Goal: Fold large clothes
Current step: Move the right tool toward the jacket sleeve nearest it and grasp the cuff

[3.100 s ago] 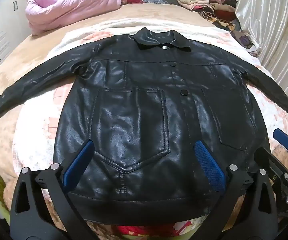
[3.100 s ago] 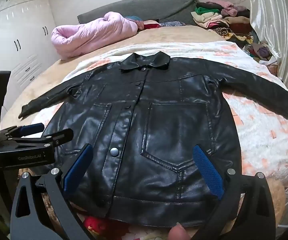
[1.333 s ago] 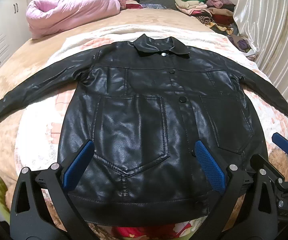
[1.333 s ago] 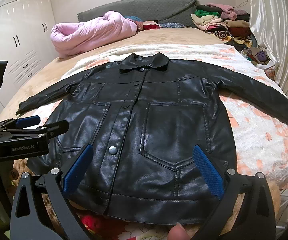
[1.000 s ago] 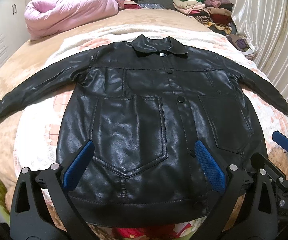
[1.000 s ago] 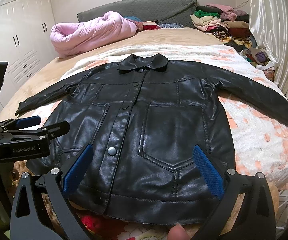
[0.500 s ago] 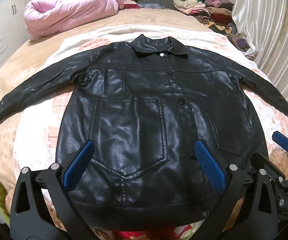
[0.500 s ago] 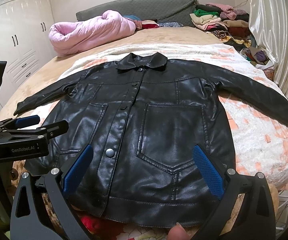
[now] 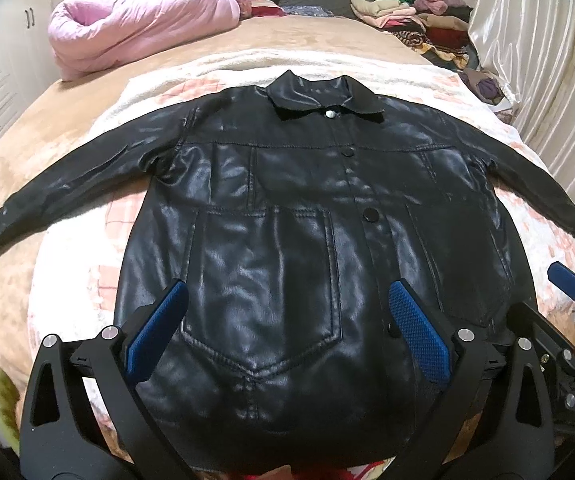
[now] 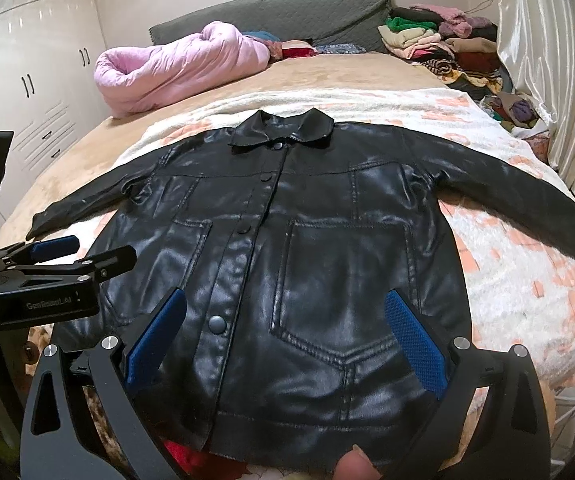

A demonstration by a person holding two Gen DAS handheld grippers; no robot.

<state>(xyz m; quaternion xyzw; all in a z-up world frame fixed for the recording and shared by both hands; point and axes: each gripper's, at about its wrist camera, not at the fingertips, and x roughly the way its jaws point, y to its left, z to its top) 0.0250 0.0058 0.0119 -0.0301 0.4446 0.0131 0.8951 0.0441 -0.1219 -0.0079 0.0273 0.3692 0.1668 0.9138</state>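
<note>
A black leather jacket [image 9: 287,208] [image 10: 307,240] lies flat and buttoned on the bed, front up, collar at the far end, both sleeves spread sideways. My left gripper [image 9: 285,334] hovers open over the lower left pocket, near the hem, nothing between its blue pads. My right gripper [image 10: 285,334] hangs open over the lower right pocket and hem. In the left wrist view the right gripper [image 9: 559,320] shows at the right edge; in the right wrist view the left gripper [image 10: 59,260] shows at the left edge.
A white and pink patterned blanket [image 10: 527,280] lies under the jacket on a tan bedspread [image 9: 15,216]. A pink quilt [image 10: 175,68] sits at the far left, a stack of folded clothes [image 10: 439,44] at the far right. Curtains [image 10: 559,80] hang on the right, white wardrobes [image 10: 27,72] on the left.
Both grippers have moved forward a little over the jacket's hem; the jacket fills more of each view. Neither has touched or gripped anything.
</note>
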